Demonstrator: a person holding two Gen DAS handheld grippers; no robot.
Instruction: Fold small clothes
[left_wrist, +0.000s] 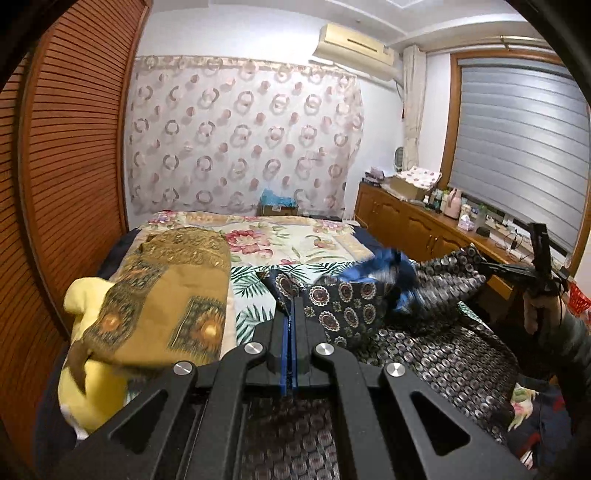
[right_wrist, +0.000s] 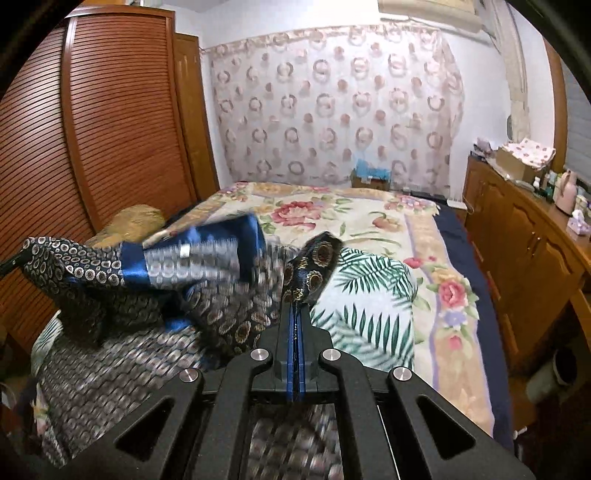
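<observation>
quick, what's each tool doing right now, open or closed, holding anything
Left tool: closed on an edge of the dark patterned cloth.
Right tool: closed on another edge of the same cloth, lifted off the bed.

free: floral bedspread (right_wrist: 369, 221) is left bare across centre and right of the right-wrist frame | blocked left: louvred wardrobe (left_wrist: 74, 166), ochre cloth (left_wrist: 173, 288) | blocked right: wooden cabinet (right_wrist: 524, 243) | foreground: patterned garment (right_wrist: 122, 291) is draped low across both frames
</observation>
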